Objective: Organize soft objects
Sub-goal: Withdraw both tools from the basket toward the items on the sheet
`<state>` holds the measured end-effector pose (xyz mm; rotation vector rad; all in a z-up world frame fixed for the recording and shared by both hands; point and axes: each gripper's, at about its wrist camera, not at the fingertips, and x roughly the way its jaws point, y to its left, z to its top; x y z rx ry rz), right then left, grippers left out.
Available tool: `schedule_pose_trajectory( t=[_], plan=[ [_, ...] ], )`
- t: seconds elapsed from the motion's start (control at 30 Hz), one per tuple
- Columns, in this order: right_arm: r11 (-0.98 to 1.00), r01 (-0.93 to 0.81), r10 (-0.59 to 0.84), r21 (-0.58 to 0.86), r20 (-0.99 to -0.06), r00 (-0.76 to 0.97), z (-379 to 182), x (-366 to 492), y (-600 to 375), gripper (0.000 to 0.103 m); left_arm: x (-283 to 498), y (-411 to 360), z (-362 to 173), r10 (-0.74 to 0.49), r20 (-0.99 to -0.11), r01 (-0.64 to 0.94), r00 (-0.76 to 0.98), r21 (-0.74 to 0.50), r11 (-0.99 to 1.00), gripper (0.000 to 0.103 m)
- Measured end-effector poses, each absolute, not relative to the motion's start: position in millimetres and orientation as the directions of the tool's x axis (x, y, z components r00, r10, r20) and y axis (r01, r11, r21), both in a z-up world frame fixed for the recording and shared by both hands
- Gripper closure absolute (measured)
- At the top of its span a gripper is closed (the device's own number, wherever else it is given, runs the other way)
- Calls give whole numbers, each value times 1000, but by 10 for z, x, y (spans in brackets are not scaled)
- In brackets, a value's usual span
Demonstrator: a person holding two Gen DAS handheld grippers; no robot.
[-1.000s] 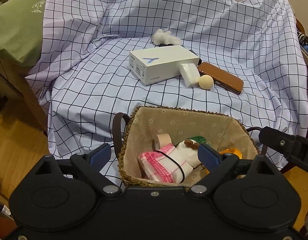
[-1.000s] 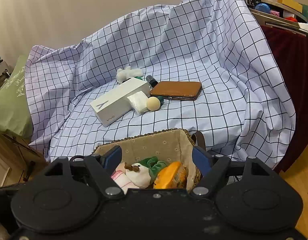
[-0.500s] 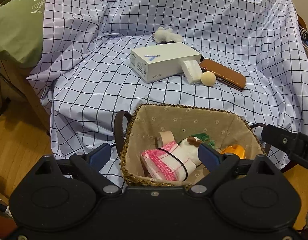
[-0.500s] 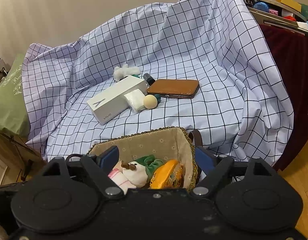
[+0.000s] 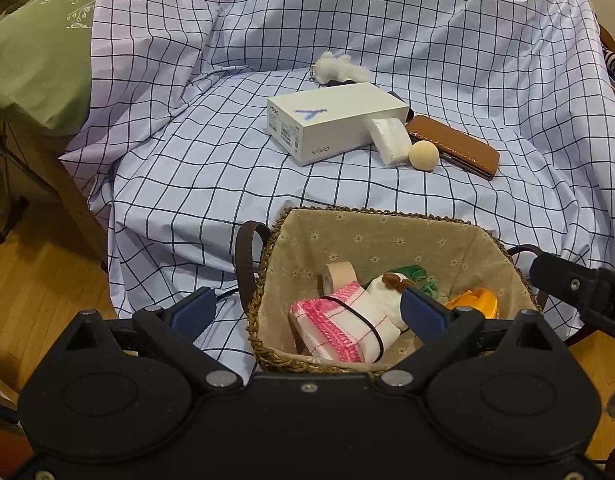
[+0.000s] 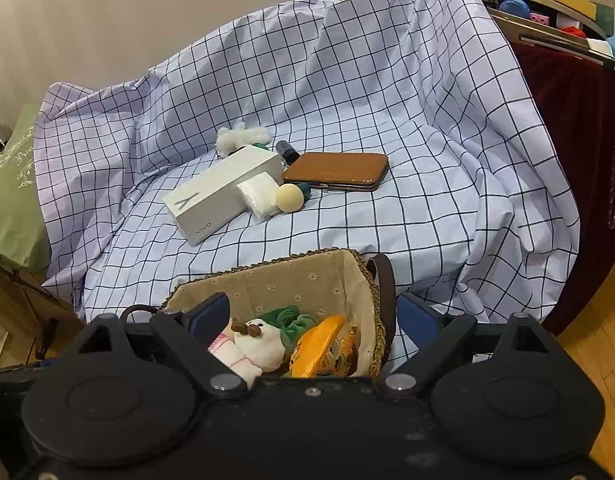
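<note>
one lined woven straw basket (image 5: 371, 236) holds five soft things; five more lie near one white cardboard box (image 5: 335, 120). left gripper (image 5: 307, 312) and right gripper (image 6: 313, 316), both just widening, gape empty.

You see a white vivo phone box (image 5: 334, 122) on the checked sheet (image 5: 187, 168), a brown leather case (image 5: 453, 145) just beside it, a green cushion (image 5: 31, 64) at left, wooden floor (image 5: 39, 280) below

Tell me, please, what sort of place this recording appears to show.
Probably a lived-in home room. A checked sheet is draped over what looks like a chair or sofa, a green embroidered cushion lies beside it, wood flooring shows below, and a cluttered toy shelf stands alongside.
</note>
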<state>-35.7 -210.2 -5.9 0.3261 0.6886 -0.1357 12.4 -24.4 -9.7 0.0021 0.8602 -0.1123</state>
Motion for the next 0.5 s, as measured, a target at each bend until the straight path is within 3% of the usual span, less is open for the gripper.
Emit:
schedule_pose_trajectory(
  t=[0.23,0.5],
  plan=[
    [943,236,-32,234,-644,764,-57,-346,-2115,1,116,-230,-73,-73,-744,83,664,-24,996,7],
    [944,246,-46,219,-651,758,-67,-314,-2185,0,104,-231,-39,-71,-727,80,683,-23,997,7]
  ],
)
